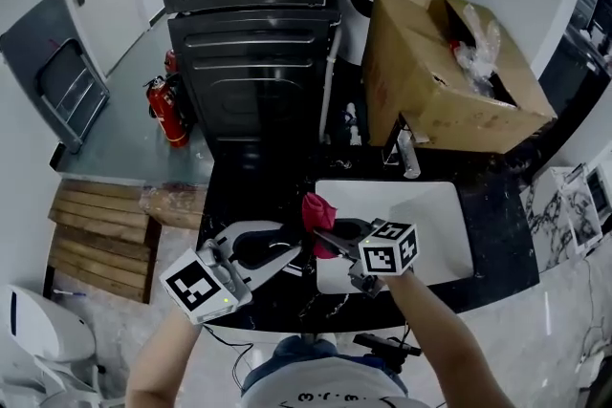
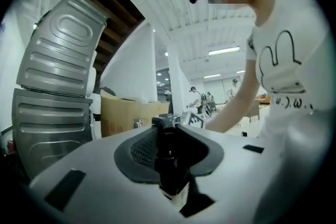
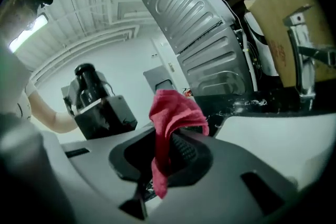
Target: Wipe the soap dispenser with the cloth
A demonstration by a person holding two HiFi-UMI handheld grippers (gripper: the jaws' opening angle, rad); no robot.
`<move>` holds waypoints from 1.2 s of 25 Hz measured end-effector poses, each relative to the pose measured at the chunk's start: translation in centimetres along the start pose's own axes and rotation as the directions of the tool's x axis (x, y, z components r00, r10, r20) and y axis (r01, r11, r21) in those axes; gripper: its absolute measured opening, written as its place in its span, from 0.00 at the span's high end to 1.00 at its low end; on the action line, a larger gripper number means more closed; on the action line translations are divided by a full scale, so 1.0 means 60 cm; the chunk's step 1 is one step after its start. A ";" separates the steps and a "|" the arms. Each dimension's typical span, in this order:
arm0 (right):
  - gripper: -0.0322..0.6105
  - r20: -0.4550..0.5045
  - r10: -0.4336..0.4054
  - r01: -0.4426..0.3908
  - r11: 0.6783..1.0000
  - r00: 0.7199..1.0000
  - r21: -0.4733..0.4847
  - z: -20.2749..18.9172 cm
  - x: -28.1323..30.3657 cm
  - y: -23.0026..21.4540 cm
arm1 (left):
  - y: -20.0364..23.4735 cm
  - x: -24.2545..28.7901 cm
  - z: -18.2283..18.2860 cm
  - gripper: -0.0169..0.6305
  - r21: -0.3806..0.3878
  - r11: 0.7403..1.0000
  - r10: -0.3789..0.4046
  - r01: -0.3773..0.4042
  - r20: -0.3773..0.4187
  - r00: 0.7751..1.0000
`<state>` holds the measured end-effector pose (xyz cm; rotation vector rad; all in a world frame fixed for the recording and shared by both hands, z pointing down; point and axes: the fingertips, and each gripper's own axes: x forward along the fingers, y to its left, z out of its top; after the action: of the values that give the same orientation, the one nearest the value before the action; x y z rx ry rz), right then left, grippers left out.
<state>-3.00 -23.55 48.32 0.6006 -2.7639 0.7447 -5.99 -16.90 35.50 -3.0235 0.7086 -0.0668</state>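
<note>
In the head view, over the white sink (image 1: 445, 205), the left gripper (image 1: 292, 250) holds a dark soap dispenser (image 1: 256, 249) lying level between its white jaws. The right gripper (image 1: 321, 239) pinches a red cloth (image 1: 318, 210) just beside the dispenser's far end, and contact between them cannot be judged. Only the left gripper view shows that grip close up: the left gripper (image 2: 168, 128) has its jaws partly closed against the soap dispenser (image 2: 169, 165), its pump top at the tip end. The right gripper view alone shows the right gripper (image 3: 170, 150) with its jaws nearly together on the cloth (image 3: 174, 113), a fold standing above them and a tail hanging below, with the faucet (image 3: 302, 55) at right.
</note>
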 end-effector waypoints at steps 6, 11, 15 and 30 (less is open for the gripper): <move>0.86 0.166 0.023 -0.018 0.999 0.986 -0.029 0.006 0.027 0.048 | 0.056 0.012 0.083 0.82 -0.172 0.980 0.114 -0.096 0.097 0.989; 0.86 0.347 0.064 -0.055 0.998 0.936 -0.034 0.069 0.023 0.075 | 0.073 0.027 0.103 0.82 -0.306 0.947 0.143 -0.103 0.112 0.983; 0.86 0.363 0.065 -0.055 0.998 0.930 -0.038 0.073 0.021 0.091 | 0.087 0.030 0.108 0.82 -0.371 0.922 0.173 -0.110 0.140 0.975; 0.86 0.262 0.226 -0.190 0.969 0.938 -0.157 0.050 0.010 0.210 | 0.113 0.028 0.127 0.82 -0.298 0.935 0.245 -0.192 0.151 0.958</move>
<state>-9.35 -15.39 40.53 0.4178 -3.1448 0.5504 -7.12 -23.53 27.65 -3.1236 1.1165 0.3476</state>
